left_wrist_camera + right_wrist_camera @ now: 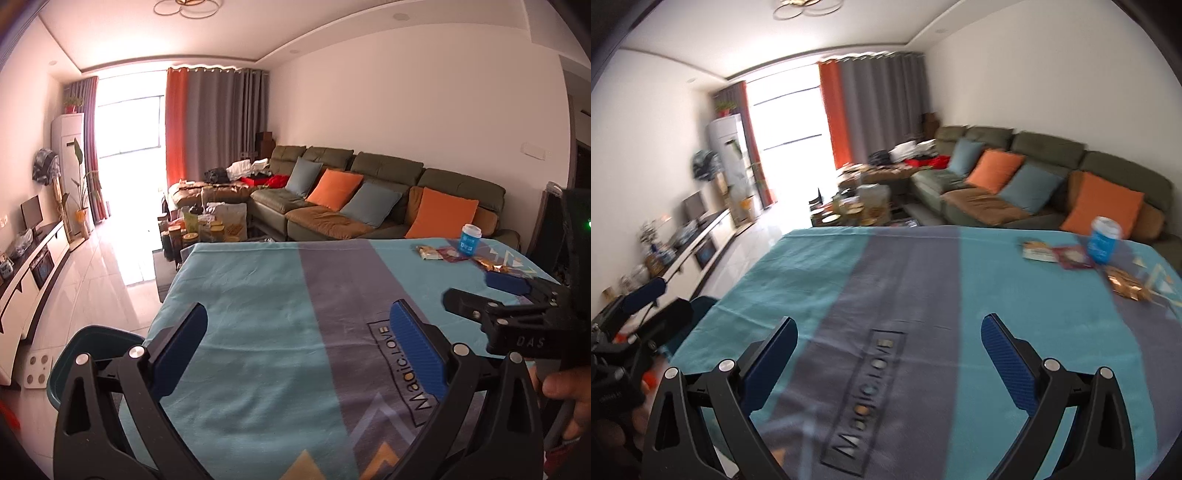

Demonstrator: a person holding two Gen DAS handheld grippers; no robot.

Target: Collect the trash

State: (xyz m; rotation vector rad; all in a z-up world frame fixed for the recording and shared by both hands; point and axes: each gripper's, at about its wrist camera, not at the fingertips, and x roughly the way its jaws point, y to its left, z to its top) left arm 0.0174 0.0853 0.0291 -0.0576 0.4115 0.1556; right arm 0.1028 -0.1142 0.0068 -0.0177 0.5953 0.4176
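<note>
Spread left tongs (pixel 297 347) over teal-and-grey tablecloth (pixel 258 295), green sofa (pixel 369 184) beyond.

Blue cup (pixel 470 239) upright, flat wrappers (pixel 428 253) beside, perhaps crumpled gold foil (pixel 489 264)

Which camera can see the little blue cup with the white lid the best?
The left wrist view. There the blue cup looks sharp, standing upright on the tablecloth behind the wrappers. The right wrist view shows the same cup larger, but smeared by blur, so its label is unreadable.
</note>
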